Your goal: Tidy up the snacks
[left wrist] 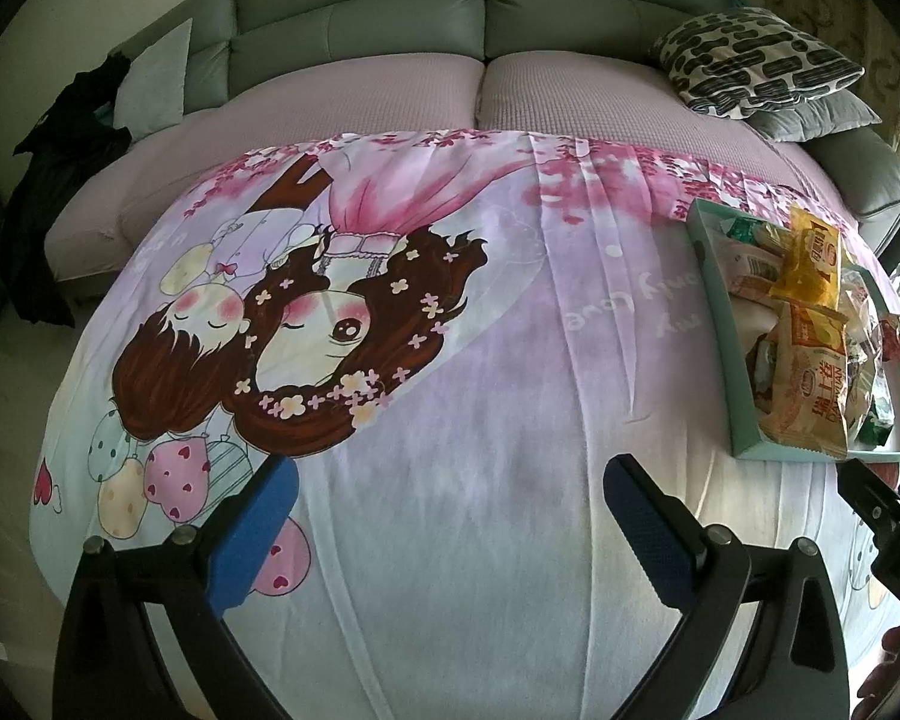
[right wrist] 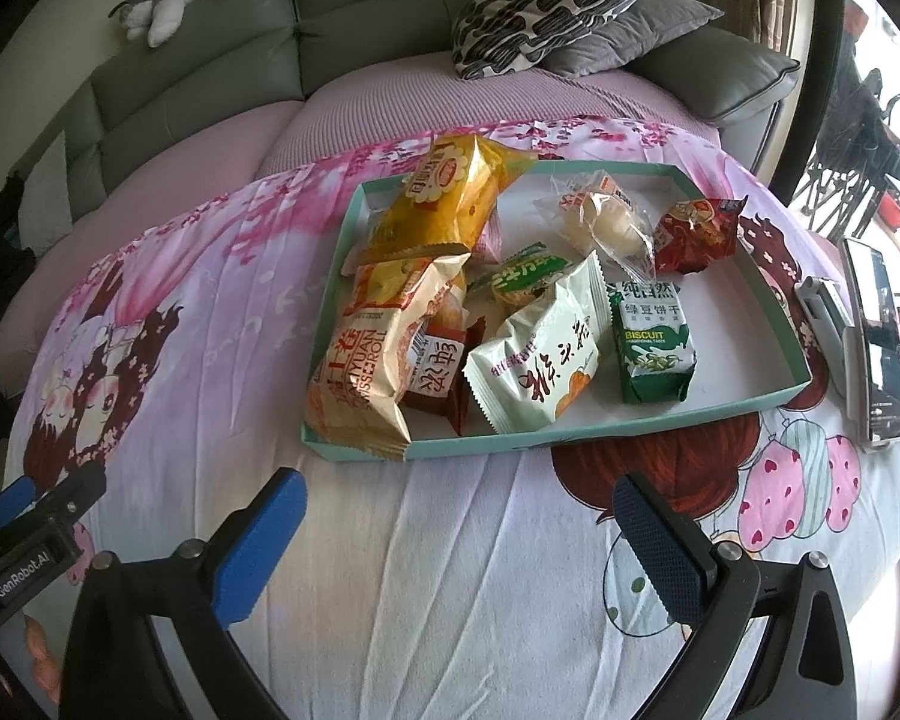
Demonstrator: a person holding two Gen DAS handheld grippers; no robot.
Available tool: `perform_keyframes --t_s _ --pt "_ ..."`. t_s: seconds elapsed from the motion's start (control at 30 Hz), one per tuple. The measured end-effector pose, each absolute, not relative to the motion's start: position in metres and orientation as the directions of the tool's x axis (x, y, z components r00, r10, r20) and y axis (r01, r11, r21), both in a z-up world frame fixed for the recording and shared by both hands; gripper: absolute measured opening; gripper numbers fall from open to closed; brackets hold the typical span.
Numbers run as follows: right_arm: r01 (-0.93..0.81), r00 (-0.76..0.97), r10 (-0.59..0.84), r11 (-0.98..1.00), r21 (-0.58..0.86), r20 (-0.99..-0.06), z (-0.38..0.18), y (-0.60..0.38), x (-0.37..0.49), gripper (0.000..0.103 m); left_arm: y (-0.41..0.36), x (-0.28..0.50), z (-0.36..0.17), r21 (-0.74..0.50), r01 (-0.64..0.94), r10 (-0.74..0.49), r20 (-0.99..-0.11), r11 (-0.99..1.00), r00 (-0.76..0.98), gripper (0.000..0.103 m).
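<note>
Both grippers hang short of the work: left gripper [left wrist: 450, 516] and right gripper [right wrist: 459, 531], fingers spread, nothing held. The teal tray [right wrist: 570, 435] sits on the cloth-covered desk [right wrist: 450, 600], evidently the collection point. It holds the snacks: swiss roll pack [right wrist: 366, 372], green biscuit pack [right wrist: 654, 348], yellow bag [right wrist: 450, 204], others jumbled.

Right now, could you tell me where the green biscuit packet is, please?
In the right wrist view, the green biscuit packet stands inside the teal tray, toward its near right side, just right of the pale green snack bag.
</note>
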State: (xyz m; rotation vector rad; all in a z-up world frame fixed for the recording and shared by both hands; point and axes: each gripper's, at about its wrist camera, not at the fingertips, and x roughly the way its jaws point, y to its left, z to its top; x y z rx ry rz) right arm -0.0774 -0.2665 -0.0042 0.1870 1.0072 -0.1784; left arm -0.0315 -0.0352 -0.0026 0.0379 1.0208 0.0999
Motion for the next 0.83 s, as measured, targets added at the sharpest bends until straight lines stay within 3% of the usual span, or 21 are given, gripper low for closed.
perform_keyframes --t_s 0.83 --pt "0.234 0.521 -0.063 0.97 0.072 -0.851 -0.0038 -0.2664 -0.0767 0.103 -0.0395 -0.0334 0.0002 0.098 -0.07 0.121 -0.835 0.993 0.537 0.102"
